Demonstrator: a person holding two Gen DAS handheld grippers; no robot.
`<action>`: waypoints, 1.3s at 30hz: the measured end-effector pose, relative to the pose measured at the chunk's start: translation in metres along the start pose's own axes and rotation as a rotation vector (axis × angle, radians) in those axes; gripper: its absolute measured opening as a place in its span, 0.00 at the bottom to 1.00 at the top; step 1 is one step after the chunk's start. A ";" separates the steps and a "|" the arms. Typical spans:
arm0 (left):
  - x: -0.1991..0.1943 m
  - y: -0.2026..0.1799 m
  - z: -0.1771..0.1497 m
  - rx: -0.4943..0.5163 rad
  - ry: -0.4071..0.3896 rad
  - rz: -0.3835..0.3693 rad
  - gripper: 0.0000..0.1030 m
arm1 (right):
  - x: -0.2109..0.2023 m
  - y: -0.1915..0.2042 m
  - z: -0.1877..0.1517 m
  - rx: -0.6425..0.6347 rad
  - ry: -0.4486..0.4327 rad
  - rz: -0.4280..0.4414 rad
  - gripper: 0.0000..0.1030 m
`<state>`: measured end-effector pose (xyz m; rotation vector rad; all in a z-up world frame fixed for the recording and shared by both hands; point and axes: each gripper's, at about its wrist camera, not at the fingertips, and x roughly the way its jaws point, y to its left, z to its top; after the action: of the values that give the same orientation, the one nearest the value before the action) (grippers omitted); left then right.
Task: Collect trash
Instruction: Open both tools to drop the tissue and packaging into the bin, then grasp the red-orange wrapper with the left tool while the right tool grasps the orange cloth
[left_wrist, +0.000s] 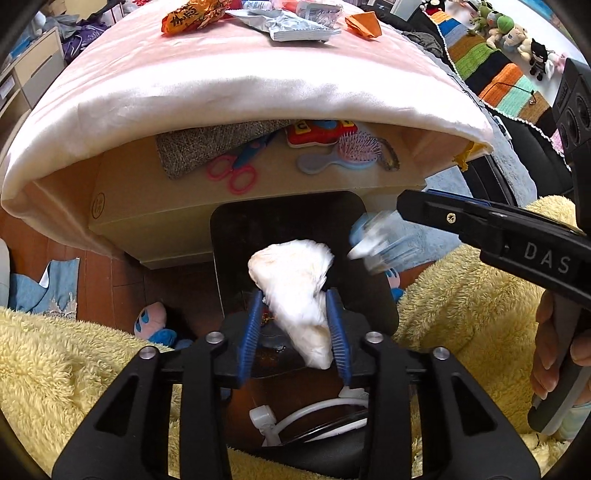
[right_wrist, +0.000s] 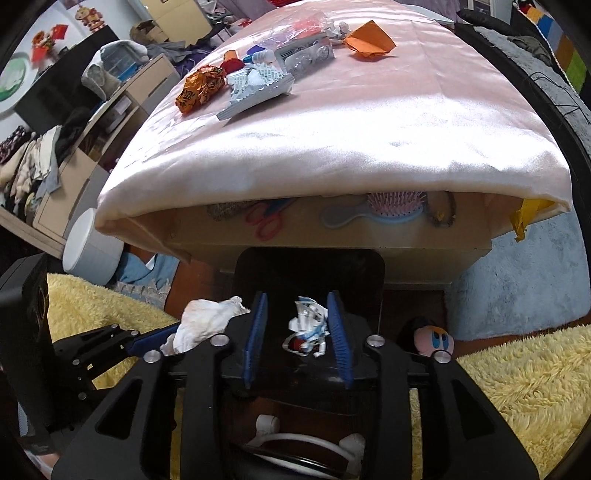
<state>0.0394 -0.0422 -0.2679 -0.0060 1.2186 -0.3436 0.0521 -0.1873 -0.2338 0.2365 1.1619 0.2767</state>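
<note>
Fingers (left_wrist: 334, 325) of your L gripper (left_wrist: 295, 328) stand parted w/ the white tissue wad (left_wrist: 295, 280) loose between them, over the black bin (left_wrist: 295, 221); R gripper (right_wrist: 297, 332) likewise released, blue-white wrapper scrap (right_wrist: 306, 325) sitting free between its pads. Step looks like drop-off; next, lift clear & go for the wrappers on the pink table (right_wrist: 369, 140).

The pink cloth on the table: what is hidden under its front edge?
Under the pink cloth show red-handled scissors, a hairbrush and a grey mat. Whatever lies further back is covered.
</note>
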 end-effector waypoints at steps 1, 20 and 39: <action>0.000 0.001 0.000 -0.003 -0.001 0.000 0.38 | 0.000 -0.001 0.000 0.009 0.001 0.004 0.39; -0.060 0.026 0.038 -0.034 -0.181 0.133 0.90 | -0.053 -0.034 0.042 0.090 -0.179 -0.074 0.90; -0.062 0.083 0.159 -0.104 -0.263 0.212 0.92 | -0.029 -0.055 0.145 0.041 -0.233 -0.155 0.89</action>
<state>0.1877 0.0245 -0.1704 -0.0113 0.9647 -0.0903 0.1808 -0.2550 -0.1712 0.2071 0.9497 0.0857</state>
